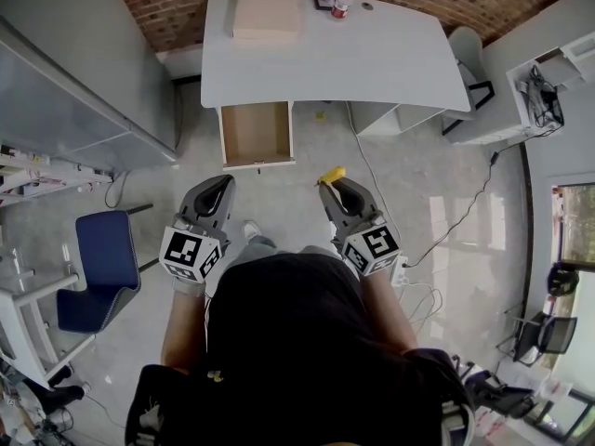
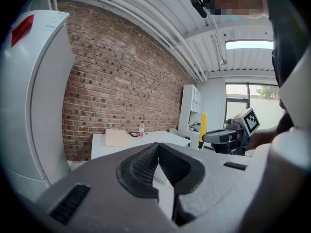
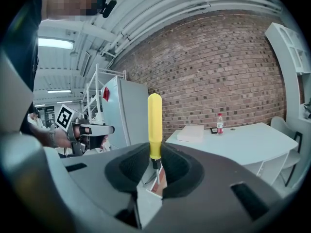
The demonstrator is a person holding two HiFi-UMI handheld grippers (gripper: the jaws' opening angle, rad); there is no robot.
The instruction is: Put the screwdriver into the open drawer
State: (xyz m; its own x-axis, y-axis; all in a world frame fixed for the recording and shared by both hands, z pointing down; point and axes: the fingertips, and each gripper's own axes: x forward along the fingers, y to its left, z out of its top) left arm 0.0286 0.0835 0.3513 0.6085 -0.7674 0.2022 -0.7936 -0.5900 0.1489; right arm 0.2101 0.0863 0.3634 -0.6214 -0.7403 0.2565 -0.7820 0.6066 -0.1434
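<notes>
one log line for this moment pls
right gripper: shut on screwdriver | left gripper: shut, empty | drawer: open | screwdriver not yet in drawer

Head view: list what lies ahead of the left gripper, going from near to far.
left gripper → open drawer → box → brick wall

No legible text, brand or number in any view.
- Marker cube (image 1: 191, 252) of the left tool (image 1: 218, 188): black-and-white square code patterns, no letters or digits.
- Second marker cube (image 1: 375, 247), on the right tool (image 1: 332, 187): same kind of pattern.
- Red label (image 2: 22, 28) on the white cabinet (image 2: 34, 106): print too small to read.
- Bottle (image 1: 343, 0) on the bench (image 1: 372, 54): red band, wording not resolvable.
</notes>
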